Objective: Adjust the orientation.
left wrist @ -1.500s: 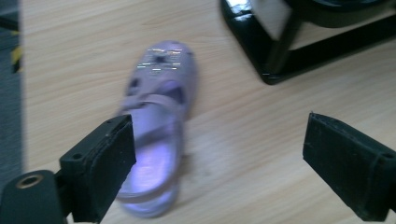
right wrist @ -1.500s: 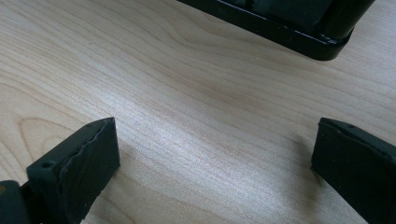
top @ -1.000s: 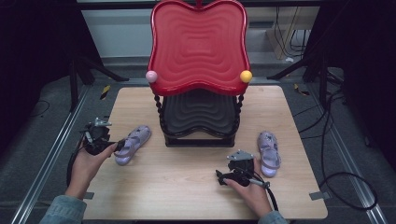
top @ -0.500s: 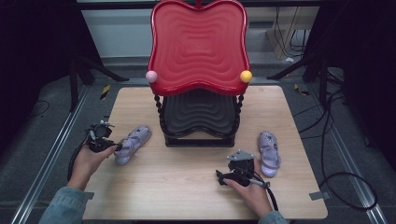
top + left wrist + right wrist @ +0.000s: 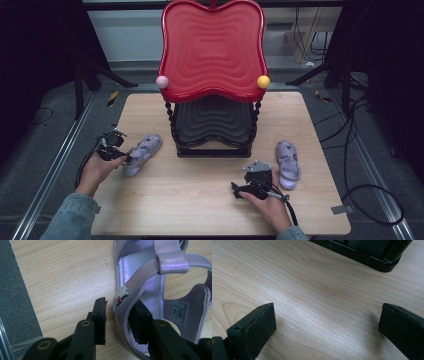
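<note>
I am working at a pale wooden table [image 5: 210, 200] sitting at centre frame on grey carpet [image 5: 45, 150]. Black stand legs [image 5: 95, 75] are spreading at upper left, and cables [image 5: 370, 195] are trailing down the right edge.

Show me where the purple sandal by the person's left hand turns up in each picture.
High view: the left sandal lies left of the black stand, at the left gripper.
Left gripper view: its side strap runs between the jaws, which have just been closing.
Right gripper view: not in it.
Shared landmark: the wooden table.
</note>
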Available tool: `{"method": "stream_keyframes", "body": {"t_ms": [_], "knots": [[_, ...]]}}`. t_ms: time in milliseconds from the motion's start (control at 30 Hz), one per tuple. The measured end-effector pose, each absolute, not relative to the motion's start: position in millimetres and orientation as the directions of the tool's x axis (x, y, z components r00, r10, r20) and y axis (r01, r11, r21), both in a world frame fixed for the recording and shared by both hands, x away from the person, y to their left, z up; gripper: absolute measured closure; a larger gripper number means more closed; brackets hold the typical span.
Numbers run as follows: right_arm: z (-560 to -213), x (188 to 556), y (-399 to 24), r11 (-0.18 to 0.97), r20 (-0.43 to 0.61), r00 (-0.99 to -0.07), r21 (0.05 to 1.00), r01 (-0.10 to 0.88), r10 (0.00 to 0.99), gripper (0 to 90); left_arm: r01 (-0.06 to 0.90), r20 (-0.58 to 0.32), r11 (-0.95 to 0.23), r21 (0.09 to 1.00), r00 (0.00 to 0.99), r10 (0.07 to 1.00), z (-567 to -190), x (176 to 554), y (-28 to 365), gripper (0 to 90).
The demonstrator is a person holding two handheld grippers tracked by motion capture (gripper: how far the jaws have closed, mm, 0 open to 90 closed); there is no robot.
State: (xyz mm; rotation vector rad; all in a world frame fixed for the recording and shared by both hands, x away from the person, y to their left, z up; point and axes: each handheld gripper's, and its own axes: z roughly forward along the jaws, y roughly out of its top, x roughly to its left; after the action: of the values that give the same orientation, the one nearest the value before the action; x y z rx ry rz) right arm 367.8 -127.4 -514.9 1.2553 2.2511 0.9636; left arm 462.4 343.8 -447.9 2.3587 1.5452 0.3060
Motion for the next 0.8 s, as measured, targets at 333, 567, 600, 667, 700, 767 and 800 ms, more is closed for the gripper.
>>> {"method": "stream_keyframes", "body": {"t_ms": [333, 567, 600, 667, 700, 767, 800], "knots": [[-514.9, 367.7, -127.6, 0.364, -0.004, -0.525, 0.725, 0.585, 0.851, 1.3, 0.858, -0.014, -0.379, 0.347, 0.409, 0.912, -449.6, 464.3, 346.6, 82.9], [-515.0, 367.6, -127.7, 0.364, -0.004, -0.526, 0.726, 0.583, 0.851, 1.4, 0.830, -0.026, -0.419, 0.369, 0.460, 0.888, -436.9, 444.3, 342.6, 84.6], [-515.0, 367.5, -127.7, 0.364, -0.004, -0.525, 0.726, 0.584, 0.851, 1.3, 0.821, -0.032, -0.427, 0.379, 0.473, 0.881, -433.3, 438.8, 341.7, 84.6], [-515.0, 367.5, -127.7, 0.364, -0.004, -0.526, 0.726, 0.584, 0.851, 1.3, 0.809, -0.035, -0.439, 0.391, 0.490, 0.871, -429.3, 432.7, 340.6, 84.7], [-515.0, 367.5, -127.7, 0.364, -0.004, -0.526, 0.726, 0.584, 0.851, 1.3, 0.798, -0.040, -0.448, 0.404, 0.505, 0.862, -425.6, 426.2, 338.7, 84.7], [-515.1, 367.5, -127.7, 0.364, -0.004, -0.526, 0.726, 0.584, 0.851, 1.4, 0.754, -0.029, -0.501, 0.424, 0.565, 0.825, -415.9, 406.8, 328.1, 84.8], [-515.0, 367.5, -127.7, 0.364, -0.004, -0.526, 0.726, 0.584, 0.851, 1.4, 0.754, -0.029, -0.501, 0.424, 0.565, 0.825, -415.9, 406.8, 328.1, 84.8]]}}
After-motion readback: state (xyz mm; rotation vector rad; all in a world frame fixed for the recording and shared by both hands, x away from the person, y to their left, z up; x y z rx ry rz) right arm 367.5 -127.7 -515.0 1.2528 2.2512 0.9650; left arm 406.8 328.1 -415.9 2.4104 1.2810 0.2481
